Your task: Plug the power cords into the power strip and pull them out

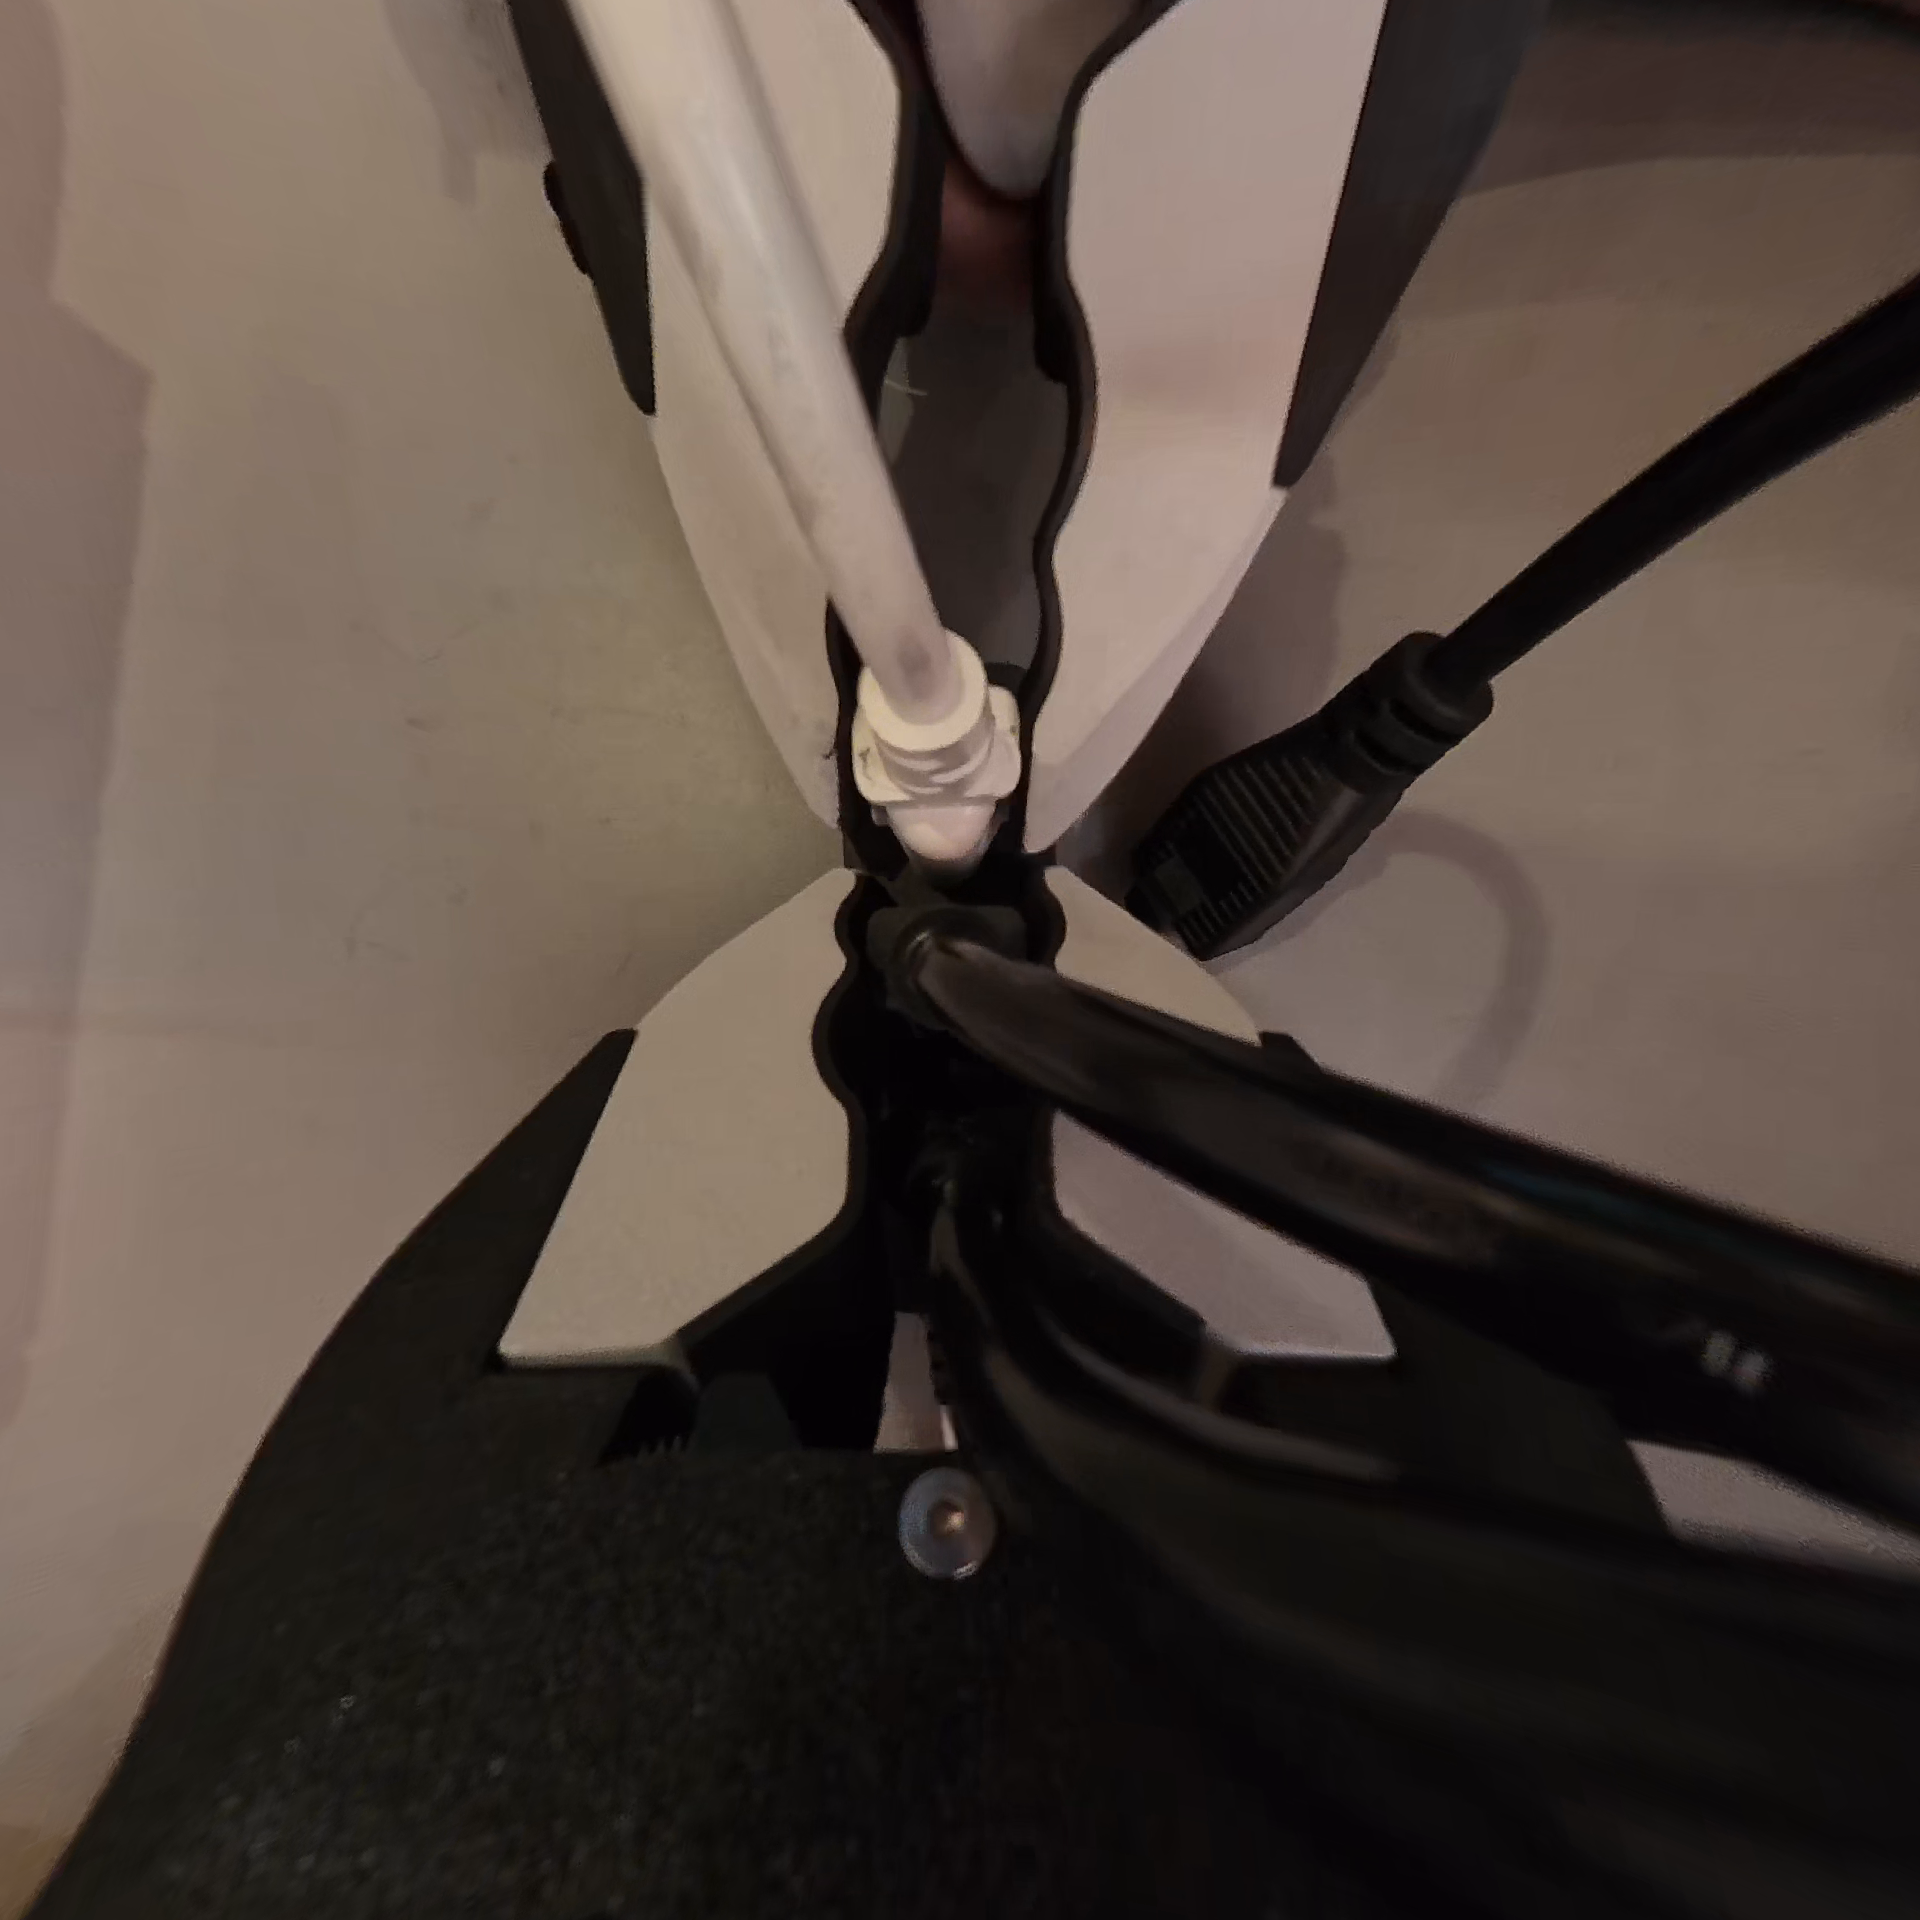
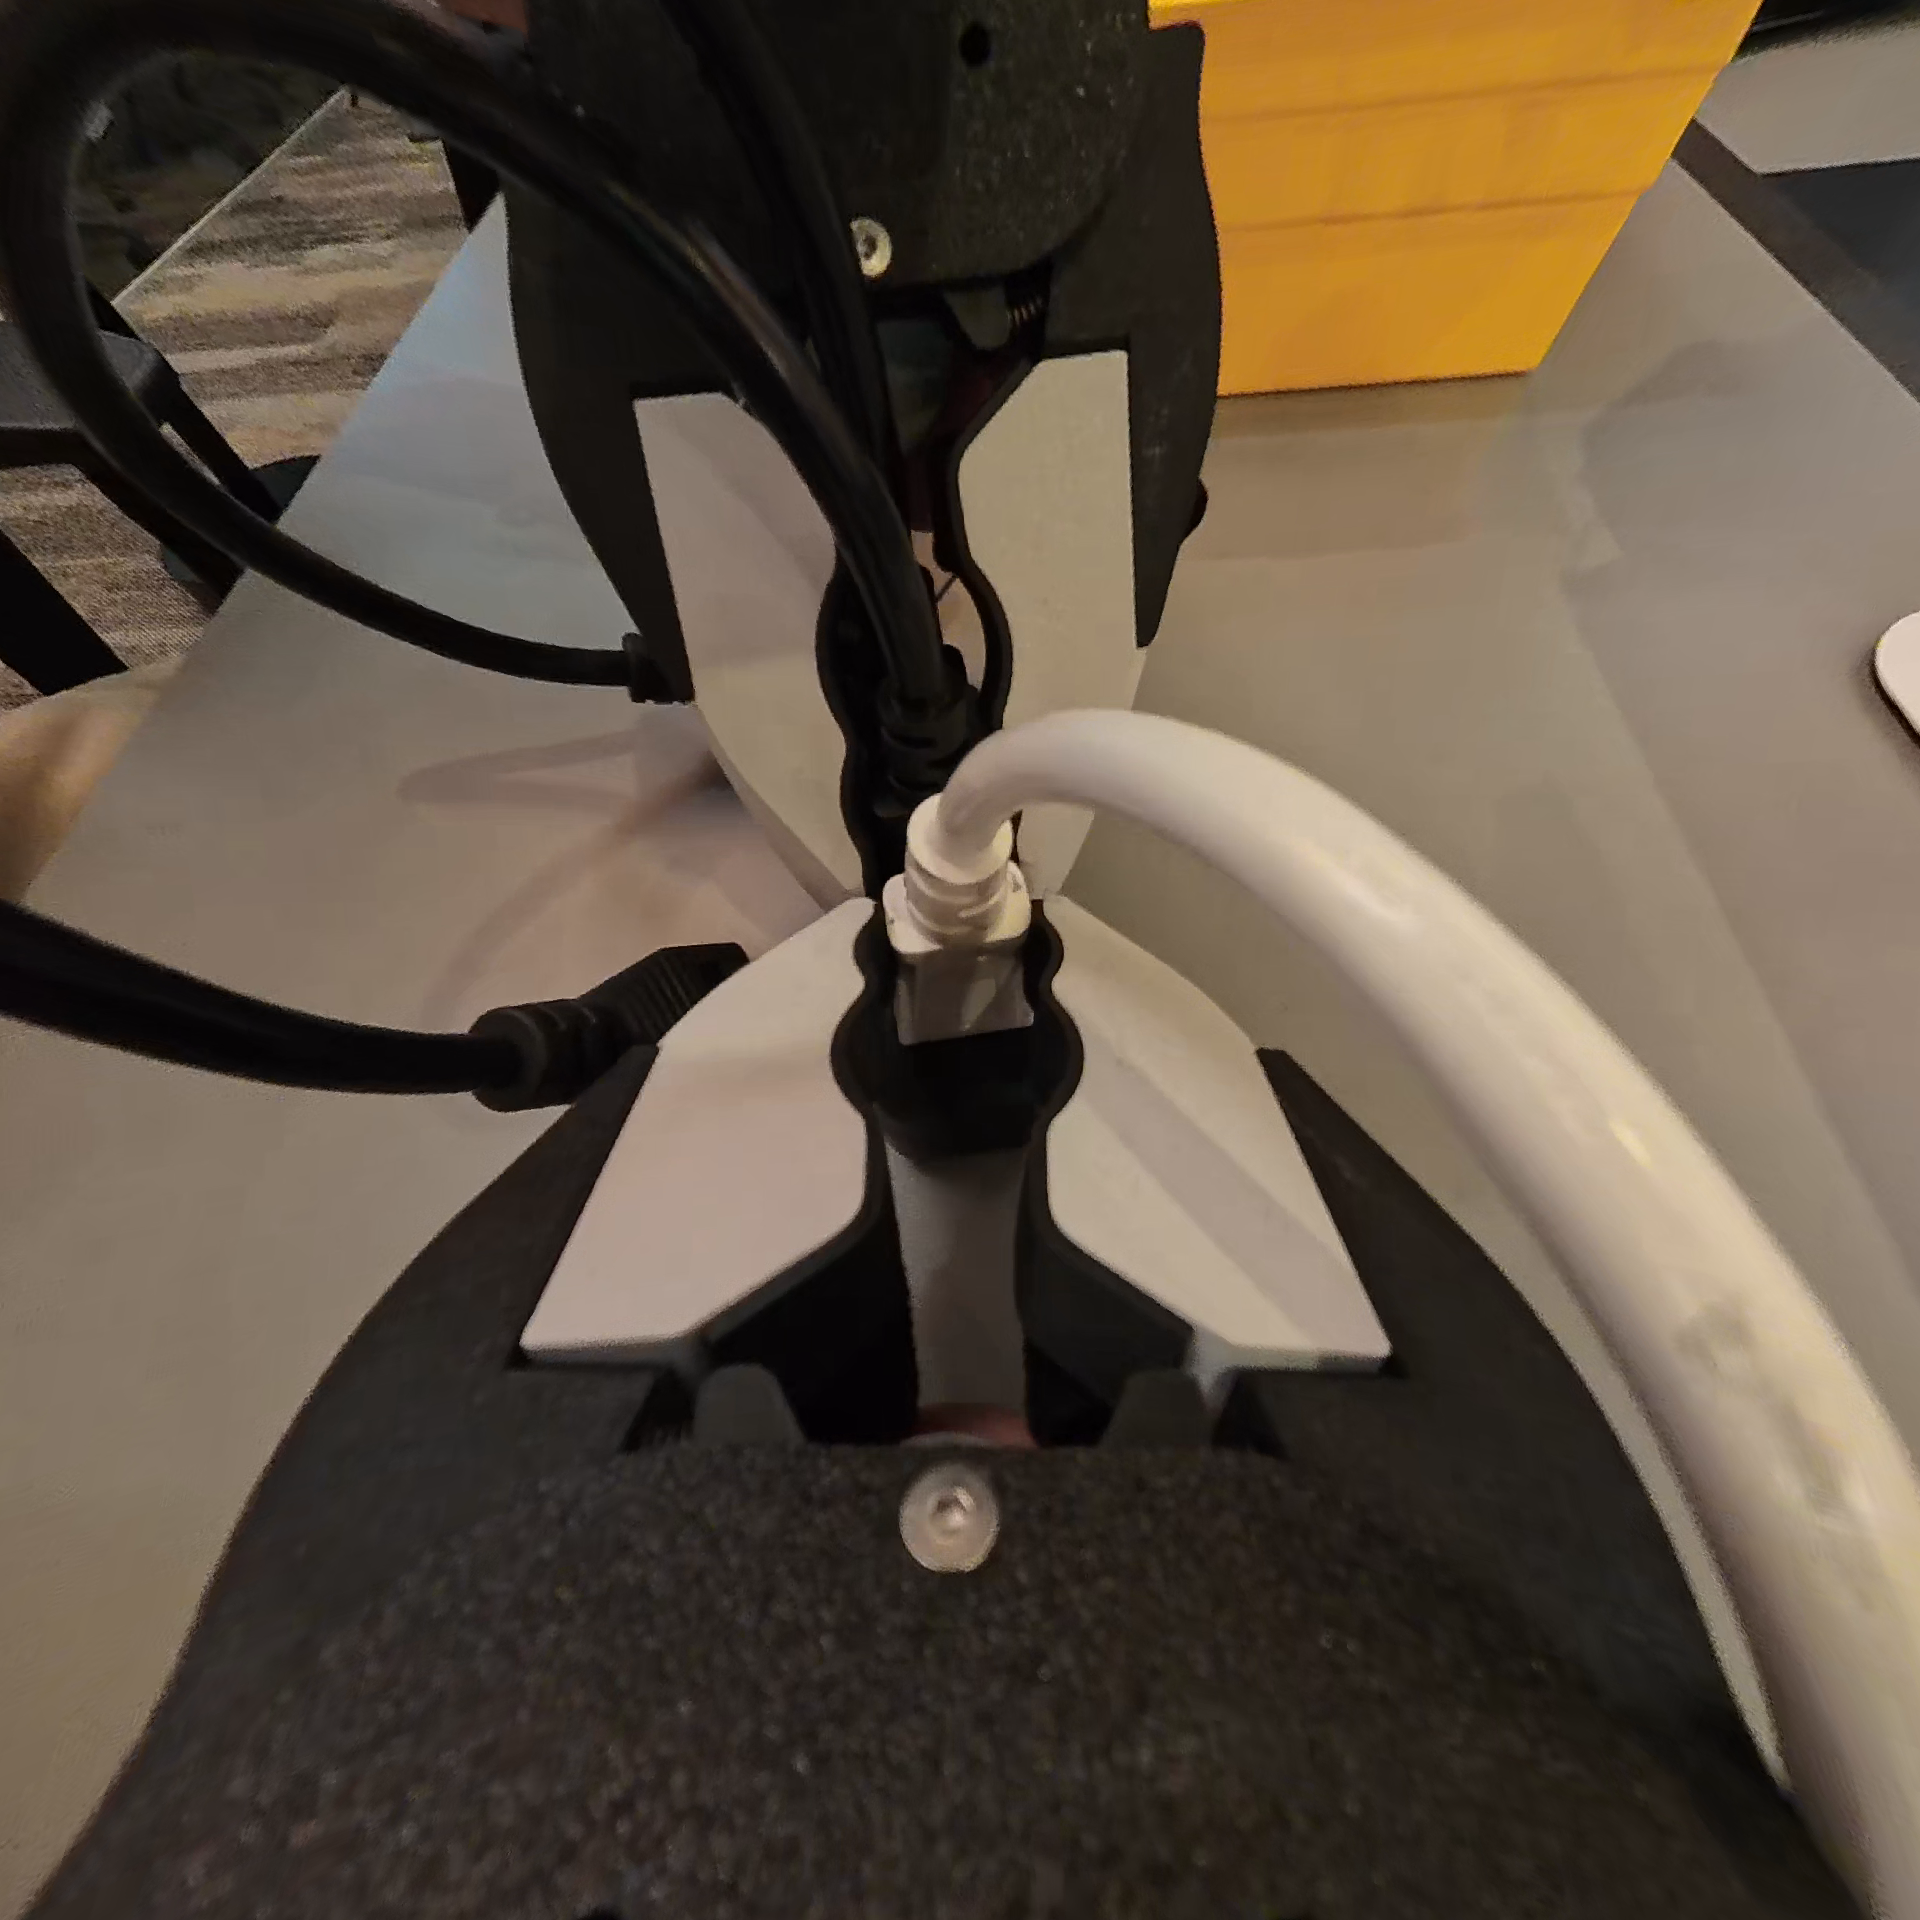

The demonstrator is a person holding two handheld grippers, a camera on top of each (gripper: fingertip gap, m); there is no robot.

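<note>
i hold two claws tip to tip over the grey table (image 2: 1455, 727), each pinching one end of a connection. my left gripper (image 1: 940, 914) is pressed together on the black plug (image 1: 935, 940), whose black cord (image 1: 1351, 1143) runs off toward four o'clock in the left wrist view. my right gripper (image 2: 956, 997) is clamped on the white plug (image 2: 961, 977), and the white cord (image 2: 1455, 1039) arches from twelve o'clock round to five o'clock in the right wrist view.

i grip both close behind their strain reliefs, because that is where each body is stiff; holding the cords themselves would let them bend. facing the claws head on keeps the two ends on one line, so i judge that any push or pull goes straight along the axis. whether they are mated or just touching i cannot tell, since the claw tips hide the joint.

a second black plug (image 2: 623, 997) lies loose on the table at nine o'clock of my right claw, just beside it. a yellow box (image 2: 1455, 187) stands at one o'clock, well apart. no power strip shows in either view.
</note>
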